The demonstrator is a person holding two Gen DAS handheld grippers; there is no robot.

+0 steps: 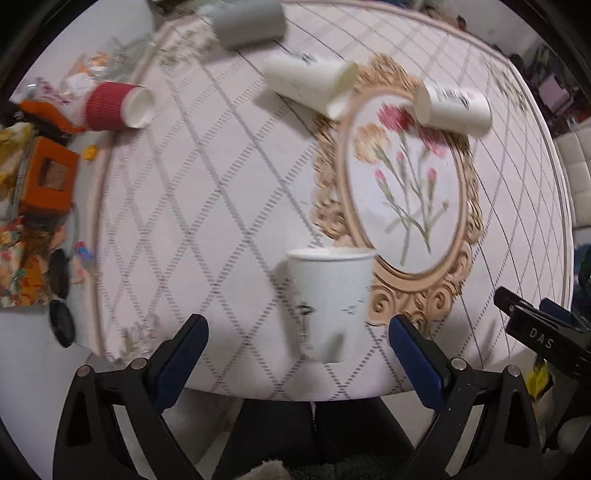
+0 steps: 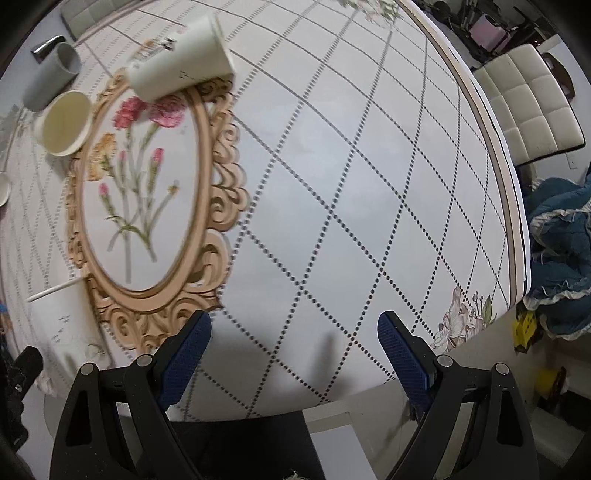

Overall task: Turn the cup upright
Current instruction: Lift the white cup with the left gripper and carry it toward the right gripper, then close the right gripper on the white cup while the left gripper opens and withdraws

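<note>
Surveying the round surface [image 1: 229,192] with its patterned cloth: one white paper cup [image 1: 330,302] stands upright, mouth up, near the front edge just beside the oval floral medallion [image 1: 406,177], so one flip reads as done. Four cups remain on their sides further back: a grey cup [image 1: 249,22] at the far edge, a white cup [image 1: 310,85] at the medallion's upper left, another white cup [image 1: 456,109] at its upper right, and a red ribbed cup [image 1: 118,107] toward the left rim. Judgement: task partly complete, most cups still to turn. Left gripper [image 1: 297,332] sits spread wide with jaws released either side of the upright cup, not touching it. Right gripper [image 2: 293,332] likewise has jaws apart and holds nothing, over bare cloth well apart from any cup. Frames are motion-blurred; cup print illegible.
</note>
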